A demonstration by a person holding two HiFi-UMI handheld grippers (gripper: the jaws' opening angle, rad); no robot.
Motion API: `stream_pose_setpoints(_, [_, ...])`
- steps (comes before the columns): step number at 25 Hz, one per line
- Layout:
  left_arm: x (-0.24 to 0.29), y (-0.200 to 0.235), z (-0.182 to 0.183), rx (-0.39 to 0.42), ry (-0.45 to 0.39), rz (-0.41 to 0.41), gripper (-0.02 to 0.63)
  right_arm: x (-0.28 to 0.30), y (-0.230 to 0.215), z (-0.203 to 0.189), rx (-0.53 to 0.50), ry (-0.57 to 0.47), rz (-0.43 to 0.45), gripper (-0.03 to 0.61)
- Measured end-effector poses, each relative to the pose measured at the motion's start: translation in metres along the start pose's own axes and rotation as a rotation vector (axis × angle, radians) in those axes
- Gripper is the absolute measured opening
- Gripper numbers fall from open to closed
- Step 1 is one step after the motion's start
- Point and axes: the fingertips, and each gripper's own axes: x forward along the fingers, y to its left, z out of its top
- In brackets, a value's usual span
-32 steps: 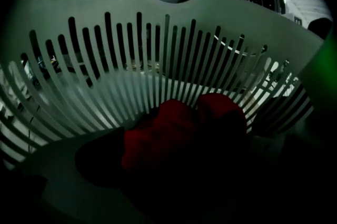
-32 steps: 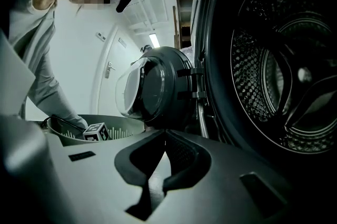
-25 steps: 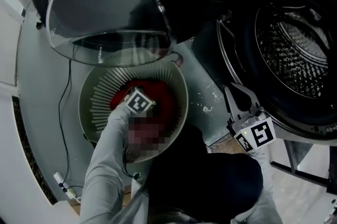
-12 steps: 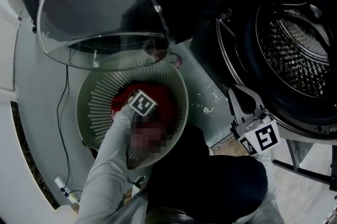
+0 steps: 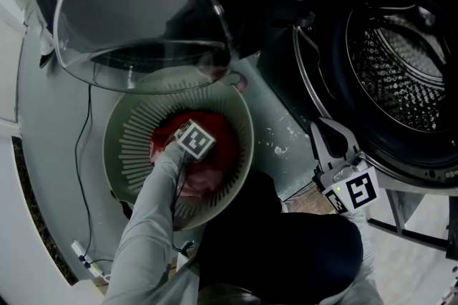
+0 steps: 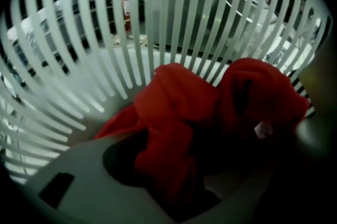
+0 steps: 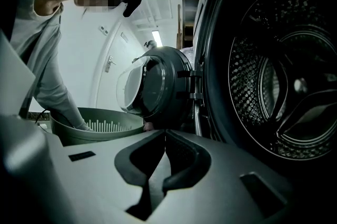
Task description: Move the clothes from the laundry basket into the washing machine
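Moved since earlier: left tool (image 5: 192,146) has sunk slightly deeper into the basket, and its jaws have just been closing with red cloth between them; right tool (image 5: 323,135) has kept its place.
Washing machine (image 5: 401,60): drum mouth open, right beside the right tool, whose tips sit just short of the dark door ring.
Door (image 5: 143,10): swung wide open, hanging above the far rim of the basket, beyond the left tool.
Laundry basket (image 5: 114,146): round and slatted, ringing the left tool; open floor shows between its rim and the machine.
Red clothes (image 5: 218,146): bunched on the basket bottom, under and around the left tool's tips; none in the drum.
Left tool (image 6: 179,165): clamped on a fold of the red clothes (image 6: 179,102), slatted wall (image 6: 79,75) close ahead.
Right tool (image 7: 164,133): jaws together, nothing between them, pointing past the basket rim.
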Motion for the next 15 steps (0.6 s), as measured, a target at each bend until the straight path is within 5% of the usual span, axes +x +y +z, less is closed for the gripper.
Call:
stream_pose_setpoints(6, [-0.018, 0.02, 0.009, 0.004, -0.033, 0.088, 0.169, -0.007, -0.001, 0.004, -0.001, -0.007, -0.017, 0.018])
stream_pose_setpoints(15, [-0.072, 0.025, 0.03, -0.057, -0.18, 0.083, 0.166, -0.016, -0.001, 0.022, -0.033, -0.029, -0.037, 0.018])
